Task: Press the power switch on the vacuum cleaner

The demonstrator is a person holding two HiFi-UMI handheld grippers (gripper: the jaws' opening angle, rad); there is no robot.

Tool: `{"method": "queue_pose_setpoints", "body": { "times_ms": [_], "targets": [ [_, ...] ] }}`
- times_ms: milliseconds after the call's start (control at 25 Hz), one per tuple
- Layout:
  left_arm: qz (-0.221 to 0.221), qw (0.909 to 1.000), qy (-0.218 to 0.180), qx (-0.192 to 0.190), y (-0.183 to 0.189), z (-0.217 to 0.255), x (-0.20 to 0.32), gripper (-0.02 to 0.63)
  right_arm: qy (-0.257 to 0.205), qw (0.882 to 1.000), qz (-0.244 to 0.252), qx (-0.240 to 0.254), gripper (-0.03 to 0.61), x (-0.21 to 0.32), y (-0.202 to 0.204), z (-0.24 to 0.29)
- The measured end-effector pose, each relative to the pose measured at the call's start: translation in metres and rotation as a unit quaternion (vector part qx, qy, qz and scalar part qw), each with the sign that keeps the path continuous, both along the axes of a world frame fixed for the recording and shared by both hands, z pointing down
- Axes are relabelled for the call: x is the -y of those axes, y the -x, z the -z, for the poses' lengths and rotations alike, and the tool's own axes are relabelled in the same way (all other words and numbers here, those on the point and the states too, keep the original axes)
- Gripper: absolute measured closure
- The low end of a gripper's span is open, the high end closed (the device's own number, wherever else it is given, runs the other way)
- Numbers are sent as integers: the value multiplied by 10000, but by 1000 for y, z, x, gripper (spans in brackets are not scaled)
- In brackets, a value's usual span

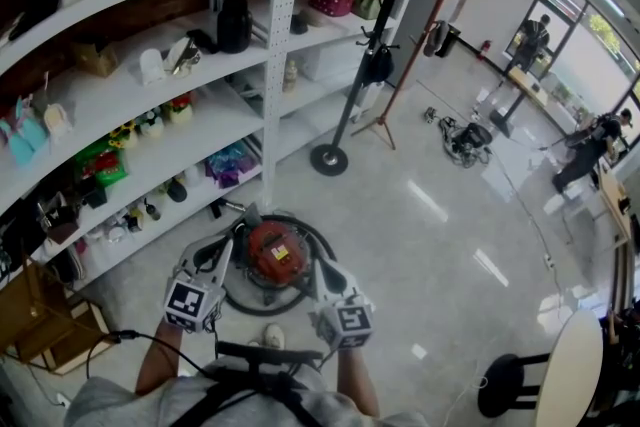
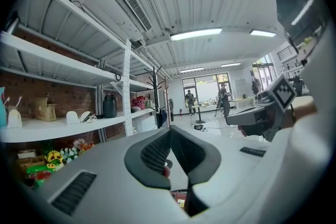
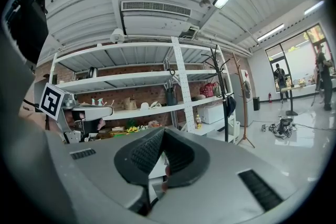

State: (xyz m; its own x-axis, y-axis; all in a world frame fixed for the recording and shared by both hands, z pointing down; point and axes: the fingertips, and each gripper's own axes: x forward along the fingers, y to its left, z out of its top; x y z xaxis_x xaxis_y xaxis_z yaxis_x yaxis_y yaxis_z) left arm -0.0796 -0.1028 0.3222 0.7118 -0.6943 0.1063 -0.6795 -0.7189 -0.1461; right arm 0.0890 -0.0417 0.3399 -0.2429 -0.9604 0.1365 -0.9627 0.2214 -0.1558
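The vacuum cleaner (image 1: 275, 253) is a round red canister on the floor, ringed by its black hose, just in front of my feet in the head view. My left gripper (image 1: 228, 245) hangs over the canister's left edge. My right gripper (image 1: 322, 267) hangs over its right edge. Both point forward and down. In the left gripper view the left gripper (image 2: 169, 131) has its ribbed pads meeting at the tips, with nothing held. The right gripper (image 3: 164, 131) looks the same in its own view. I cannot make out the power switch.
White shelves (image 1: 190, 115) full of small goods run along the left. A black coat stand (image 1: 335, 150) and a wooden stand (image 1: 385, 120) are on the floor ahead. A cardboard box (image 1: 40, 320) sits at the near left, a stool (image 1: 505, 385) and round table (image 1: 570, 375) at the near right. People stand far off.
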Motion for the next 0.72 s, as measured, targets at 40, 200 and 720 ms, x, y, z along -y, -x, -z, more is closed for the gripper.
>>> {"method": "queue_pose_setpoints", "body": {
  "times_ms": [40, 200, 720],
  "targets": [
    [-4, 10000, -9, 14, -1, -1, 0, 607, -2, 10000, -9, 1, 566, 0, -1, 0],
    [3, 10000, 8, -1, -3, -1, 0, 607, 68, 10000, -16, 38, 568, -1, -2, -4],
    [7, 10000, 45, -9, -7, -4, 3, 606, 119, 9999, -51, -99, 566, 2, -5, -6]
  ]
}}
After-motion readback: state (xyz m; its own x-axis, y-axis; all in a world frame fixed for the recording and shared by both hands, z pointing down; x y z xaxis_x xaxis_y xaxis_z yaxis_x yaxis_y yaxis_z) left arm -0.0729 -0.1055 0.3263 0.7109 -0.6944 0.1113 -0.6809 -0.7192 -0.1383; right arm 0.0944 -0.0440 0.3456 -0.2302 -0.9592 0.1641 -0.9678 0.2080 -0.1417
